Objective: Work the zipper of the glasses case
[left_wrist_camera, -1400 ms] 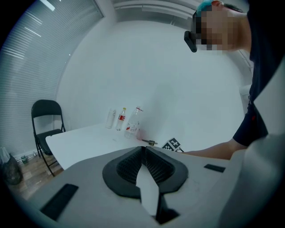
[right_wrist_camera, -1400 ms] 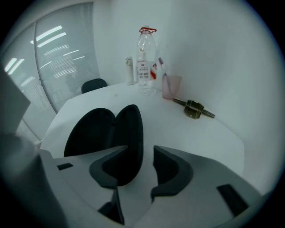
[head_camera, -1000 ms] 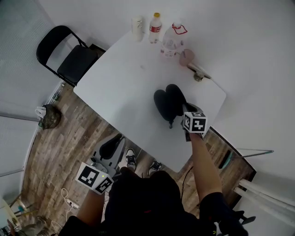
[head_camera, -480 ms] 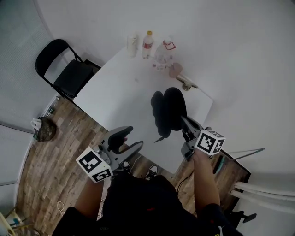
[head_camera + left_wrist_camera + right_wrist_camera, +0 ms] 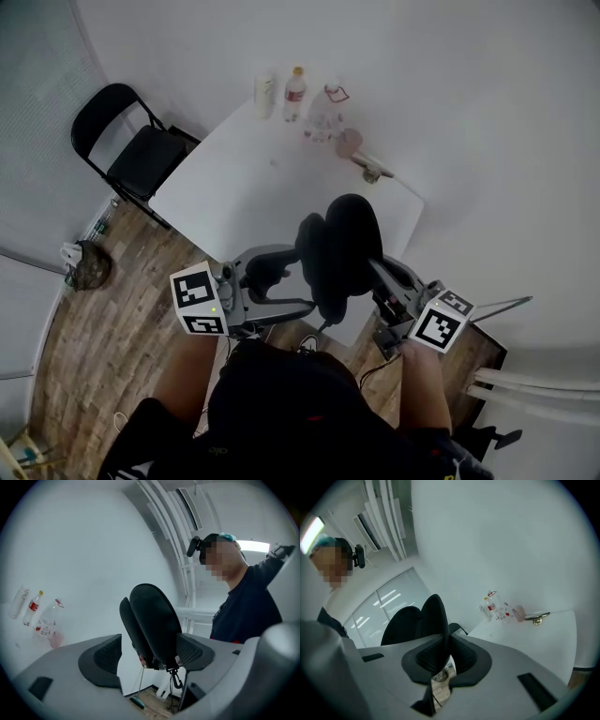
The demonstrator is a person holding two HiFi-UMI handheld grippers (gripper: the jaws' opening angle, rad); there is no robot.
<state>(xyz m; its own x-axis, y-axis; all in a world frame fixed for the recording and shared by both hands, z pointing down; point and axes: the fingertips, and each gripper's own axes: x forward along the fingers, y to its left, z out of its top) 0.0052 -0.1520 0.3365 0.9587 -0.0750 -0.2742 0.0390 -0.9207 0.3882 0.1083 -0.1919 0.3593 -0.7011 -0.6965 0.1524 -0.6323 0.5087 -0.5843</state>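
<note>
From the head view, the glasses case (image 5: 342,248) is up in the air above the near edge of the white tabletop (image 5: 253,187), with a claw on either side of it. That view alone shows the black folding chair (image 5: 131,141) beside the tabletop and the bottles (image 5: 293,94) at its far edge.

The right gripper view shows what the head view cannot. The right claw (image 5: 446,656) is pressed together on the thin rim of one shell, with the edge sandwiched between its dark, mesh-textured pads.

In the left gripper view the left claw (image 5: 150,656) is spread wide, its jaws having just been opening. The case stands between the pads, close to the one at picture right, and whether it brushes that pad is unclear. Only this view shows a small metal hook (image 5: 176,679) dangling beneath the case.

The case is matte black and oval — two smooth, rounded shells parted like a clam. Both claws have pale grey moulded bodies, and each carries a cube of black-and-white squares.
</note>
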